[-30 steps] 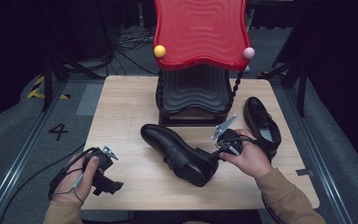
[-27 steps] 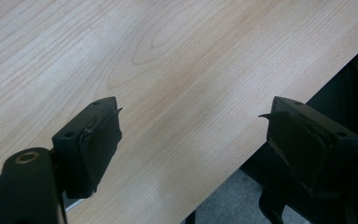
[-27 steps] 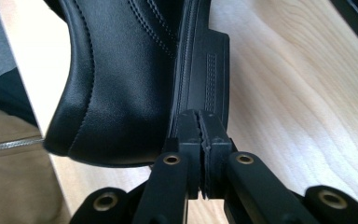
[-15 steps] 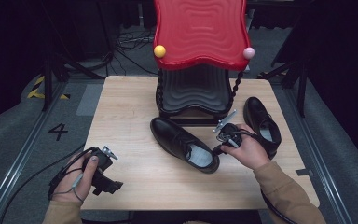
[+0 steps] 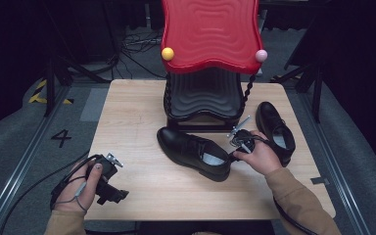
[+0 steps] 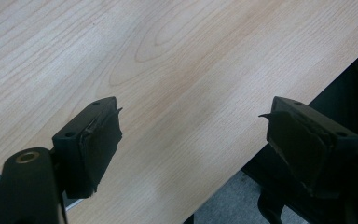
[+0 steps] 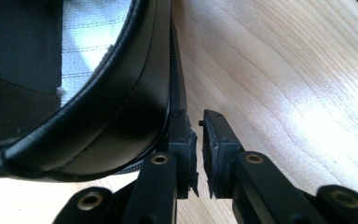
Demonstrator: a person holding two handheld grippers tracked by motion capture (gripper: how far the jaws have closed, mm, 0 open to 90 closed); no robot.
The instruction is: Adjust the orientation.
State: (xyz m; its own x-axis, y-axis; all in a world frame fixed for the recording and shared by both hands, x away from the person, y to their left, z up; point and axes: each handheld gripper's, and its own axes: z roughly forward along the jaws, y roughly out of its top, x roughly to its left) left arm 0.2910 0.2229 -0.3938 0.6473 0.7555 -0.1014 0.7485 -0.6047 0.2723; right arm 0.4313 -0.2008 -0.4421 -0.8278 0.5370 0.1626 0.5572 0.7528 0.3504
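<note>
The left gripper is held at the table's near-left edge, jaws spread wide. A black shoe lies mid-table; beside its heel the right gripper is nearly closed, gripping nothing. A second shoe rests rightward.

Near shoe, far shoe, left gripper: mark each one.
near shoe (image 5: 188,147), high view, on its laced upper.
far shoe (image 5: 269,117), high view, on its toe.
left gripper (image 5: 108,193), high view, between its jaw tips.

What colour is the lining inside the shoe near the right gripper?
White, inside the black shoe; the right gripper view shows it best.
</note>
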